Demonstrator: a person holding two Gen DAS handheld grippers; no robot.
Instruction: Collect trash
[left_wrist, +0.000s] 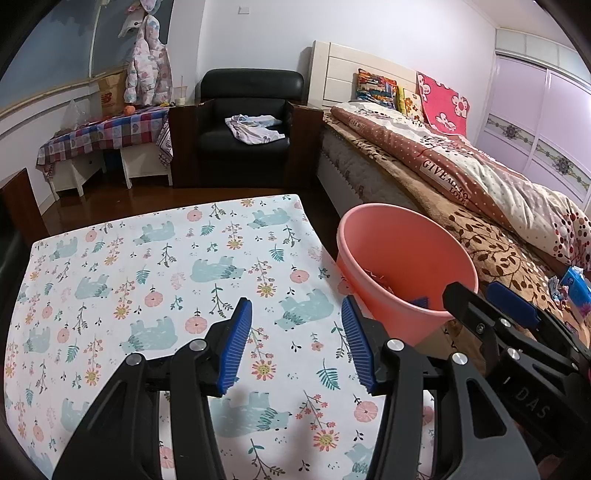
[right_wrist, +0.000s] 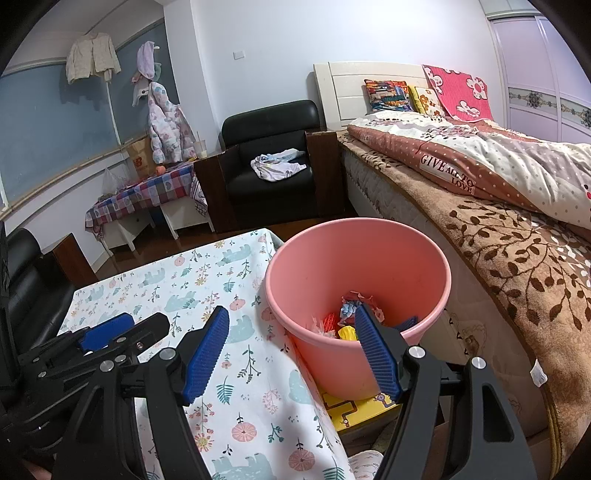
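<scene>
A pink bucket (right_wrist: 332, 365) stands just off the right edge of the table, and in the left wrist view the bucket (left_wrist: 388, 299) is at the right. Crumpled wrappers (right_wrist: 341, 323) in red, yellow and blue-white lie at its bottom. My right gripper (right_wrist: 291, 308) is open with nothing between its blue pads, its right finger over the bucket's near rim. My left gripper (left_wrist: 296, 301) hangs open and empty over the bear-and-flower tablecloth (left_wrist: 147, 258). Each gripper shows in the other's view: right gripper (left_wrist: 480, 291), left gripper (right_wrist: 147, 320).
A bed (right_wrist: 509, 273) with a brown leaf blanket runs close along the bucket's right side. A blue packet (left_wrist: 574, 284) lies on it. The bucket rests on something yellow (right_wrist: 354, 410). A black armchair (left_wrist: 243, 122) with a cloth and a checked side table (left_wrist: 107, 133) stand by the far wall.
</scene>
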